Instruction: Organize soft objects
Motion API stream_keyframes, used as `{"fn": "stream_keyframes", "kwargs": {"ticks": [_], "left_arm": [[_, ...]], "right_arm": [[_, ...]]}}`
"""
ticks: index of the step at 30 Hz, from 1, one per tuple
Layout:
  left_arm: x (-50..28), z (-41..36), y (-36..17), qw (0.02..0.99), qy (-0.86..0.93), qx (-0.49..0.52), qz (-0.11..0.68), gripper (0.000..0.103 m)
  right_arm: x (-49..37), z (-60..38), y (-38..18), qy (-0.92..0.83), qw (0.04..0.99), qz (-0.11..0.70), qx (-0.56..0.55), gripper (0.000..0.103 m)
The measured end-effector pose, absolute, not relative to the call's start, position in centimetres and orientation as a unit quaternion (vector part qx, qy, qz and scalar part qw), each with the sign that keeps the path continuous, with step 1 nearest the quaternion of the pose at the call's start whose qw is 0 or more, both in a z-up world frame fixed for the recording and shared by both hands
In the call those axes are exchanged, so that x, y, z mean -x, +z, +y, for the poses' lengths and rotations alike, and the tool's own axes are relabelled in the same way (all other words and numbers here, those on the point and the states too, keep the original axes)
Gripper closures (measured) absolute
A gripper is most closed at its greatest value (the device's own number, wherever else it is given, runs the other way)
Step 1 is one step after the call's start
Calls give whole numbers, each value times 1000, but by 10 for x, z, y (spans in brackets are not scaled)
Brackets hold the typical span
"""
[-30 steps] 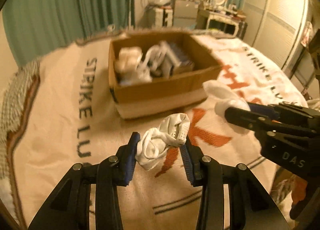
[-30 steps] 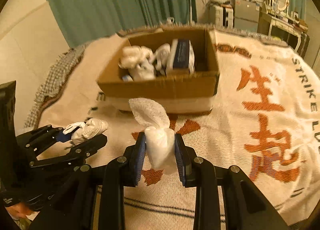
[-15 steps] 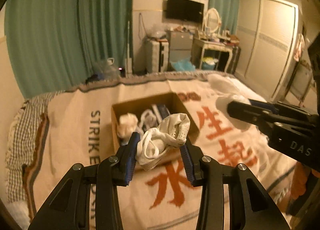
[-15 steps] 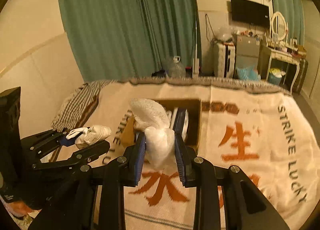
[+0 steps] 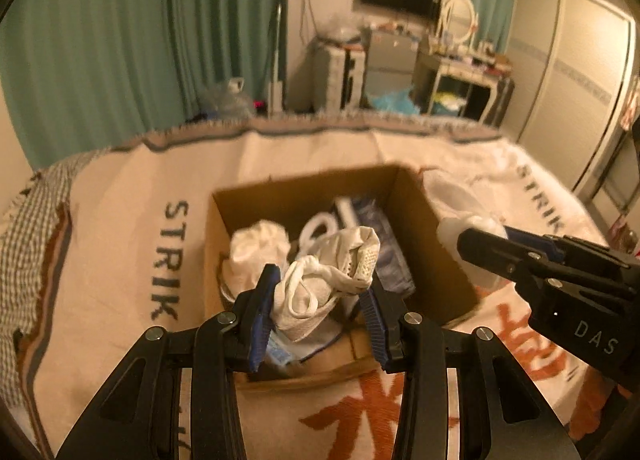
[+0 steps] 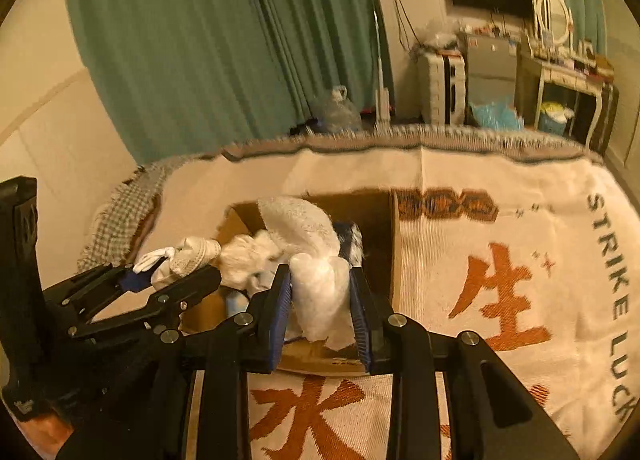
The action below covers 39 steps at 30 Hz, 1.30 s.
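My left gripper (image 5: 320, 300) is shut on a white balled sock with a mesh cuff (image 5: 328, 276) and holds it above the near part of the open cardboard box (image 5: 448, 260). My right gripper (image 6: 320, 300) is shut on a fluffy white sock bundle (image 6: 316, 260) and holds it above the box's near edge (image 6: 394, 252). The box holds white sock bundles (image 5: 260, 248) and a dark blue packet (image 5: 384, 244). The right gripper also shows in the left wrist view (image 5: 480, 244), the left one in the right wrist view (image 6: 168, 272).
The box stands on a bed under a cream blanket (image 6: 500, 268) with orange characters and dark lettering. Green curtains (image 6: 220, 40) hang behind. A dresser, a television and a wardrobe stand past the bed's far edge.
Both grippers rose from the blanket with their socks, then moved forward and dipped over the box. The box now lies right under both.
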<state>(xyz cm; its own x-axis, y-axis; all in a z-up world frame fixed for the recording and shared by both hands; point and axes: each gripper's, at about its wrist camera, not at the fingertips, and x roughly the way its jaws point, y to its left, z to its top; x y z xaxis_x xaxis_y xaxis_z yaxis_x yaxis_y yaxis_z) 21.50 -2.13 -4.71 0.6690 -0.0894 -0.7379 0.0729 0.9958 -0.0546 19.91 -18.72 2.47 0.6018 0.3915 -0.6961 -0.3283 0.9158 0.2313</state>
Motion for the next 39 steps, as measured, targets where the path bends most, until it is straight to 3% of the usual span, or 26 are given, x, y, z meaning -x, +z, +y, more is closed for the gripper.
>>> {"fn": "stream_keyframes", "kwargs": {"ticks": [9,12,14,15,18,20,27,33,35,36,39], "left_arm": [[-234,-25,-77,904,-46,17,424,61],[-233,-27,-76,906,-46,20,420,60],[-235,-26,-78,901,-39,16,433,49],[-234,-25,-77,900,-36,17,434,42],[-227,-20,-70,906,-15,23,423,25],[-223,-18,-61,908,-6,23,419,25],[-186,-17,15,932,-2,16,363,25],[-113,-16,116,972,12,9,233,25],[-85,-13,149,981,18,8,193,15],[-73,-13,159,984,22,8,176,10],[-34,-8,188,992,30,3,119,8]], "right_arm": [[-228,-185,-29,176,882,436,-46,74],[-230,-189,-31,172,882,436,-57,69],[-231,-192,-30,167,883,434,-62,57],[-231,-194,-28,165,884,433,-66,46],[-228,-201,-21,159,887,427,-76,43],[-225,-206,-13,155,889,424,-80,43],[-193,-222,50,148,908,382,-86,43],[-138,-231,134,153,936,311,-67,43],[-114,-235,164,156,945,282,-56,43],[-106,-236,173,155,948,273,-53,39],[-72,-240,208,149,962,226,-32,18]]}}
